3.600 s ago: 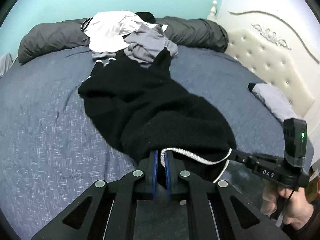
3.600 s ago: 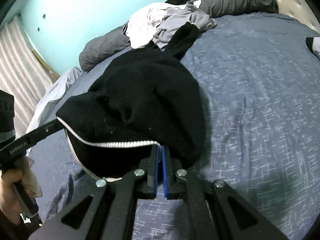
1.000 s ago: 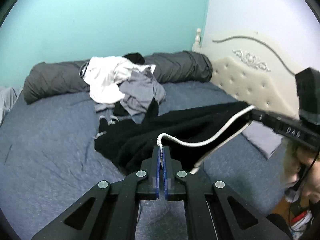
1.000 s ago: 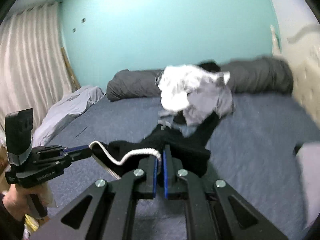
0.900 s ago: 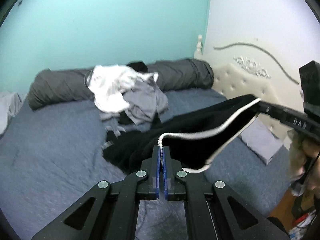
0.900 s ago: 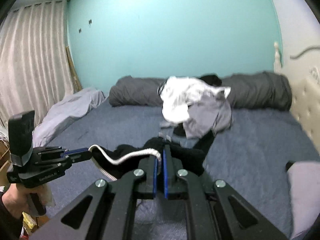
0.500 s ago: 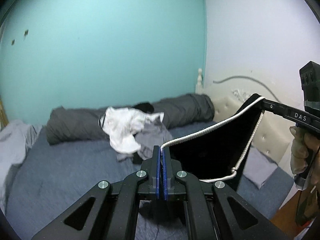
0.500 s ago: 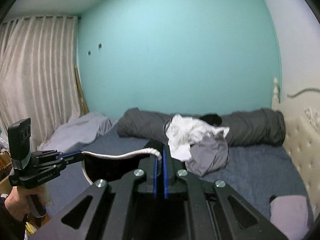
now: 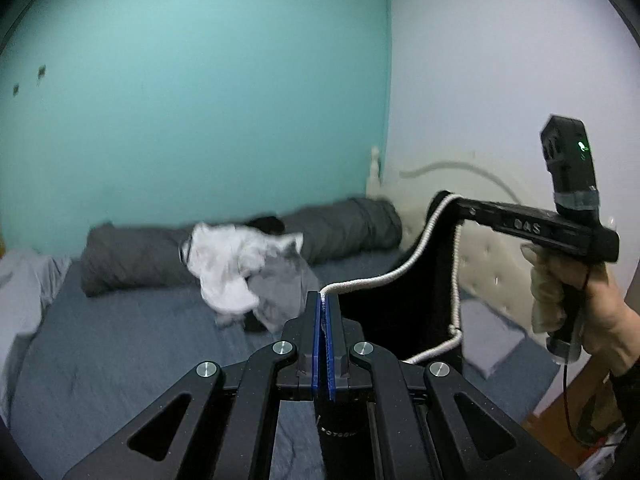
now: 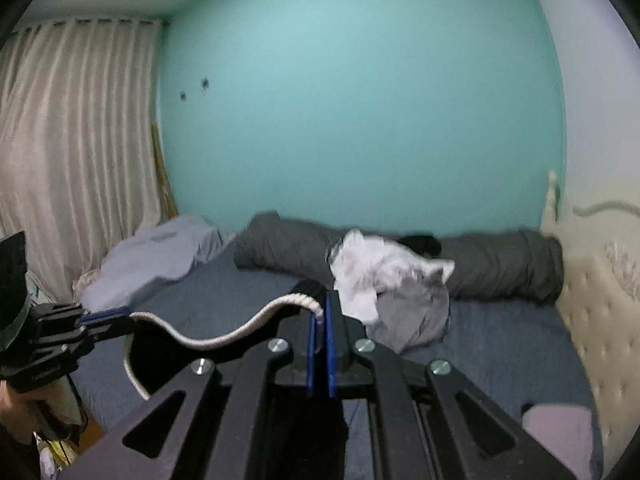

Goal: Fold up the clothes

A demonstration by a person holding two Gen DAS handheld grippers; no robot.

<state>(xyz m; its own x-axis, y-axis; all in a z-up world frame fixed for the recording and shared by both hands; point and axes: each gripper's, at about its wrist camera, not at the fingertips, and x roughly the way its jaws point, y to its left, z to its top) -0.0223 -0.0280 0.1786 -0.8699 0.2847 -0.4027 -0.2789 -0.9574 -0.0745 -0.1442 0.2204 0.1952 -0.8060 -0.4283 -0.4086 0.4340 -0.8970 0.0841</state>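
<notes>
Black garment (image 9: pixel 394 312) is held up by its white-corded edge, clamped in left gripper (image 9: pixel 323 300) and right gripper (image 10: pixel 320 312).

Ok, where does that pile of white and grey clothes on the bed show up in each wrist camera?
Left wrist view: the pile of clothes sits left of centre, against the dark grey bedding roll.
Right wrist view: the pile sits right of centre, just above the fingers.
Shared landmark: the dark grey bedding roll behind it.
</notes>
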